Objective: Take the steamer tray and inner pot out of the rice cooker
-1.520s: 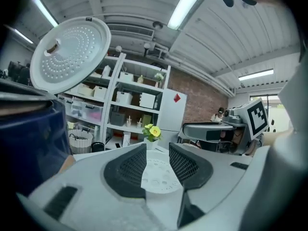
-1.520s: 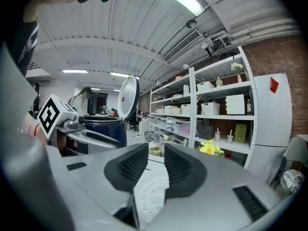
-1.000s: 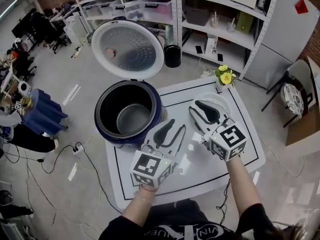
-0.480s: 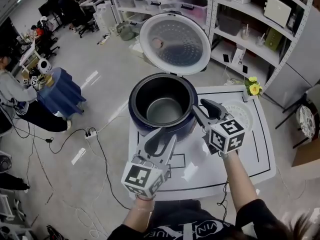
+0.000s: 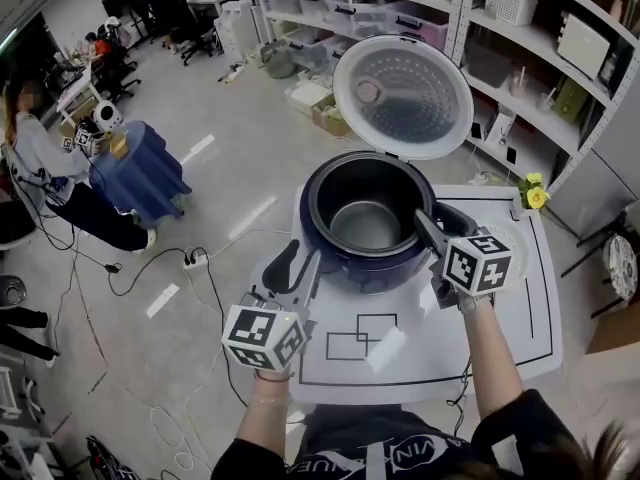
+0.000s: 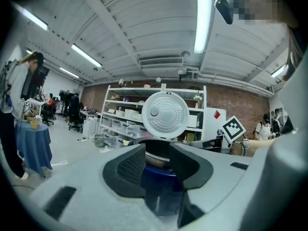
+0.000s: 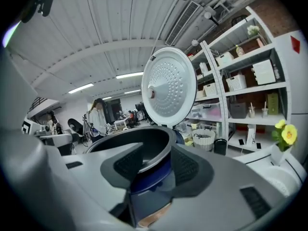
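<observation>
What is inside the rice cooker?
The inner pot sits in the rice cooker; it looks empty, with a bare grey bottom. Anything beneath the pot is hidden.

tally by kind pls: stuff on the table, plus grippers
Cooker: 1
Pot: 1
Tray: 1
Flowers: 1
Grippers: 2 (left gripper; right gripper, fingers opening astride the pot rim)
Total: 6
</observation>
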`<state>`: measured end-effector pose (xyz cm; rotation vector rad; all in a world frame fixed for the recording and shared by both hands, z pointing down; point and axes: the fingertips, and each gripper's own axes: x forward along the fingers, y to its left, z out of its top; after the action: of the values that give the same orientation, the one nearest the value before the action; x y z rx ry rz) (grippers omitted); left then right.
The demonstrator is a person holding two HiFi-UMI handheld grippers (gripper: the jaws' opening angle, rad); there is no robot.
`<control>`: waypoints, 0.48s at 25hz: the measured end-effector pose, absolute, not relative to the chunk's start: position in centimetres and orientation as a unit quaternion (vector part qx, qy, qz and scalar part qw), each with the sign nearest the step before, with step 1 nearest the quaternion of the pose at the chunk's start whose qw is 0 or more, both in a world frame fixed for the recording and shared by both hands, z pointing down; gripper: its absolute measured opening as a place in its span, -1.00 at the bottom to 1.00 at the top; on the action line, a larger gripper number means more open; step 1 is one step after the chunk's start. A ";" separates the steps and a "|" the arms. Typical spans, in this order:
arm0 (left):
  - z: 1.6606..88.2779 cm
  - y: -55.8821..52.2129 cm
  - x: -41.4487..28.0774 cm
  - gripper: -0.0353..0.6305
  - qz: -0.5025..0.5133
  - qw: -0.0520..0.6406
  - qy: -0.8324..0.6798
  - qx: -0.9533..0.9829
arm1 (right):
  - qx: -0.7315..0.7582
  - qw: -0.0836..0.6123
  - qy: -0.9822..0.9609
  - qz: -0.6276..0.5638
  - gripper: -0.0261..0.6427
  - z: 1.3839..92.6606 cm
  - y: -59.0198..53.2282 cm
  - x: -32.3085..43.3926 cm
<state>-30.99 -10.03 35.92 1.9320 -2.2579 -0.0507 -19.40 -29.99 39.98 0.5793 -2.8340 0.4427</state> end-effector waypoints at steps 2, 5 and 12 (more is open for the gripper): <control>35.8 -10.8 -32.5 -0.50 -0.026 0.092 -0.752 0.652 | 0.202 0.108 -0.962 0.151 -0.44 40.0 -30.1 -19.6; 36.1 -12.2 -34.2 -0.44 -0.040 0.110 -0.738 0.665 | 0.210 0.107 -0.960 0.152 -0.44 40.1 -30.2 -19.9; 37.8 -16.2 -36.1 -0.32 -0.019 0.156 -0.707 0.689 | 0.243 0.127 -0.954 0.122 -0.55 40.4 -31.2 -20.0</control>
<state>-36.05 -16.24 37.80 1.9743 -2.0246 -0.0533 -19.96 -31.22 40.41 0.7066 -2.7770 0.3552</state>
